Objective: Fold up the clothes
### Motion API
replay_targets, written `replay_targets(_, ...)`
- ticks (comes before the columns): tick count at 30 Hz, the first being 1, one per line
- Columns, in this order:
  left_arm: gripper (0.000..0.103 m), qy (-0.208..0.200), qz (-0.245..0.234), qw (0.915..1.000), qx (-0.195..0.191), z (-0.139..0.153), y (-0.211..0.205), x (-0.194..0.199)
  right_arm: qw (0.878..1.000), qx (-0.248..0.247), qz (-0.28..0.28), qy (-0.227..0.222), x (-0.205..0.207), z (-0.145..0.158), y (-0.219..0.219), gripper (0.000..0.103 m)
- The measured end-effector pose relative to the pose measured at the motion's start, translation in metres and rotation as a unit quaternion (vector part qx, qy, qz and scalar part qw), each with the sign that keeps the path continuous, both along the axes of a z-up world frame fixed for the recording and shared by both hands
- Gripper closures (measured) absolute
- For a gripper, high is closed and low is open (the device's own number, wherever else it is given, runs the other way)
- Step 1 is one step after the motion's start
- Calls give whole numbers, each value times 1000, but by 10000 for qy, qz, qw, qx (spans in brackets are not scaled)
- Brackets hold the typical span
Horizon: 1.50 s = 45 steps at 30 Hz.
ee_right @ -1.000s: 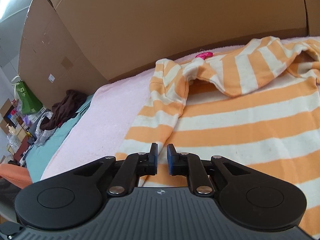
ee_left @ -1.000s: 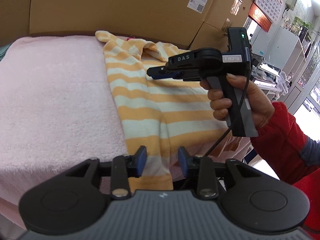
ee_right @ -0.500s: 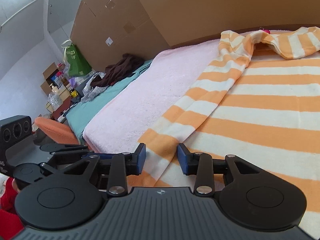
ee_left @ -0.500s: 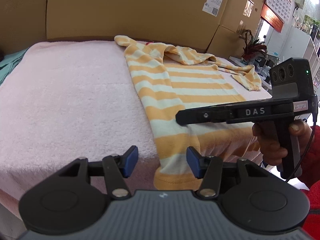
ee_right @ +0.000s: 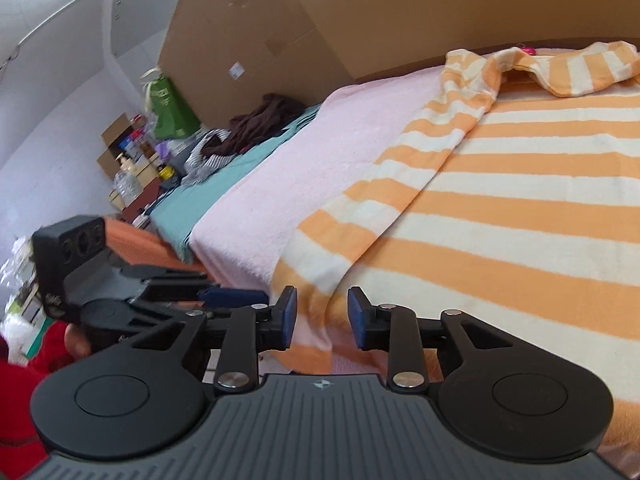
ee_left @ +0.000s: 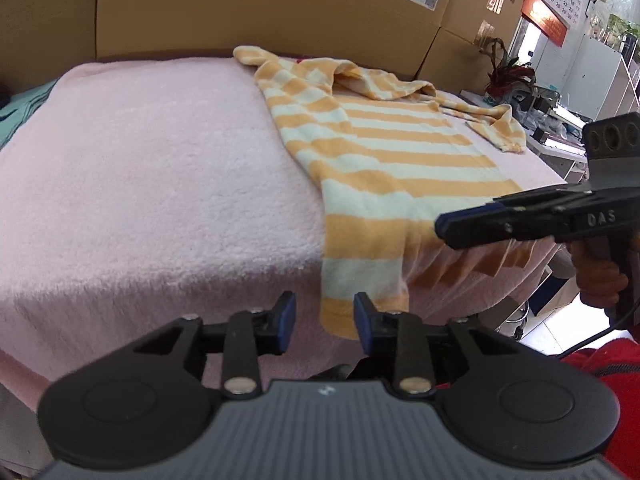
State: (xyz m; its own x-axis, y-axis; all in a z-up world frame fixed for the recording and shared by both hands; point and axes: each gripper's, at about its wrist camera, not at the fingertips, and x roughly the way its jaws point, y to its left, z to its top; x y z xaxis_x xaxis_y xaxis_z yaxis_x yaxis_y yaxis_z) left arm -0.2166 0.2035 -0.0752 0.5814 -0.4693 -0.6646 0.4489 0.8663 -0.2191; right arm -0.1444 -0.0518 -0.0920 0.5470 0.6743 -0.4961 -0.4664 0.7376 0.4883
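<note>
Orange-and-cream striped knit top (ee_left: 384, 168) is lying spread on the pink fleece-covered table (ee_left: 152, 184), hem hanging over the near edge, with left gripper (ee_left: 324, 320) and right gripper (ee_right: 322, 316) both gaping empty near that hem, likely lining up for a fold grab.

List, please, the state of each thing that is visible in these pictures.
Striped shirt: spread flat, hem hanging over the edge, not folded.
Pink towel: spread out under the shirt.
Left gripper: open, at the hem, holding nothing.
Right gripper: open, at the hem, holding nothing.
</note>
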Motion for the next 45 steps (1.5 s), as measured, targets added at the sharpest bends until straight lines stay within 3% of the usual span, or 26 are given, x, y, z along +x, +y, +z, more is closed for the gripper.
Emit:
replay_targets(2, 55, 78, 3, 9999, -93, -7, 4, 3, 9998, -78, 161, 95, -6, -6, 5, 68)
replay_targets(6, 53, 180, -48, 9991, -375, -20, 1, 13, 9988, 94, 28, 475, 3, -32, 13, 67)
replay_targets(8, 68, 208, -107, 9986, -474, -20, -1, 15, 9980, 283, -156, 540, 7, -42, 15, 67)
replay_targets(9, 86, 221, -158, 9983, -506, -20, -1, 14, 9977, 315, -144, 584, 8, -44, 16, 75)
replay_targets(10, 102, 216, -204, 9982, -517, -19, -1, 12, 9981, 284, -80, 533, 5, -42, 17, 92)
replay_targets(12, 102, 177, -294, 9978, -564, -14, 0, 5, 9988, 223, 49, 430, -1, -38, 18, 97)
replay_targets(18, 102, 29, -507, 9965, -660, 1, 3, -14, 9992, 198, 321, 92, -24, -20, 13, 97)
replay_targets(23, 102, 189, -428, 9977, -488, -9, 1, -9, 9991, 20, 95, 403, -16, -34, 14, 98)
replay_targets(28, 102, 59, -581, 9973, -440, -4, 2, -13, 9989, -366, 154, 267, -18, -26, 14, 97)
replay_targets(34, 102, 158, -669, 9974, -238, -11, -6, -6, 9978, 119, -131, -640, -6, 17, -3, 95)
replay_targets(36, 102, 140, -694, 9974, -159, -11, -8, -6, 9972, 169, -256, -687, 13, 20, 3, 93)
replay_targets(43, 102, 16, -579, 9983, 111, 12, 19, -16, 9958, -201, -885, -121, 72, 6, -2, 93)
replay_targets(45, 101, -135, -544, 9982, 214, 27, 27, -15, 9918, -295, -1241, -27, 84, 9, -12, 85)
